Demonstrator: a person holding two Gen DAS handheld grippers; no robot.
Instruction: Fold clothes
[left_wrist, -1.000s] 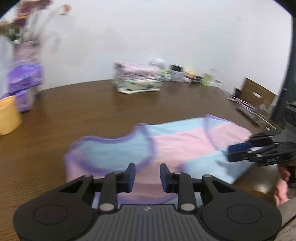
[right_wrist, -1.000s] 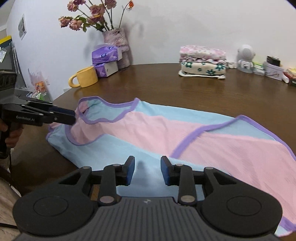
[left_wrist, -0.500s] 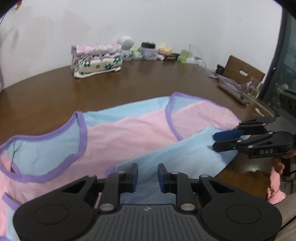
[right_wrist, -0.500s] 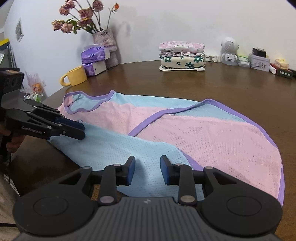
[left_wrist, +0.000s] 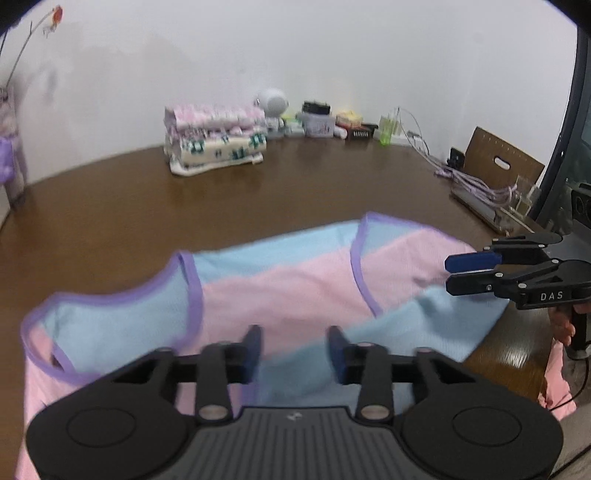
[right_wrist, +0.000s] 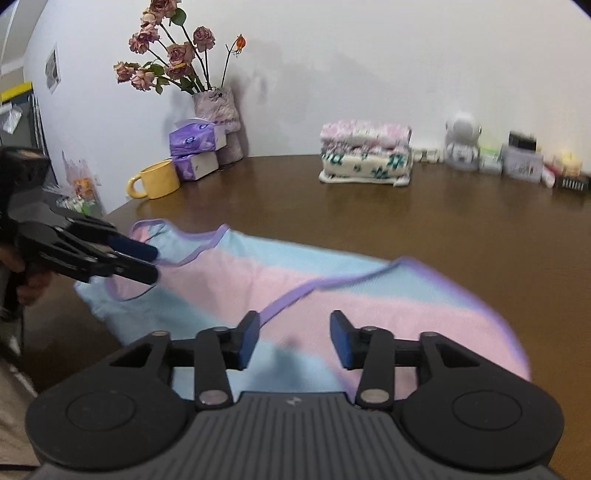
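A pink and blue garment (left_wrist: 303, 291) with purple trim lay spread flat on the brown table (left_wrist: 110, 206), near its front edge. The left gripper (left_wrist: 293, 349) hovered over the garment's near part with its blue-padded fingers spread apart and nothing between them. The right gripper (right_wrist: 293, 339) did likewise, fingers wide apart above the cloth. In the left wrist view the right gripper (left_wrist: 448, 275) appeared at the garment's right end, its tips slightly parted; whether they touched the fabric was hard to tell. In the right wrist view the left gripper (right_wrist: 155, 264) sat at the purple-edged armhole, contact equally unclear. Both views were blurred. A stack of folded clothes (right_wrist: 365, 153) stood well apart at the back; the garment's near hem was hidden behind the gripper bodies
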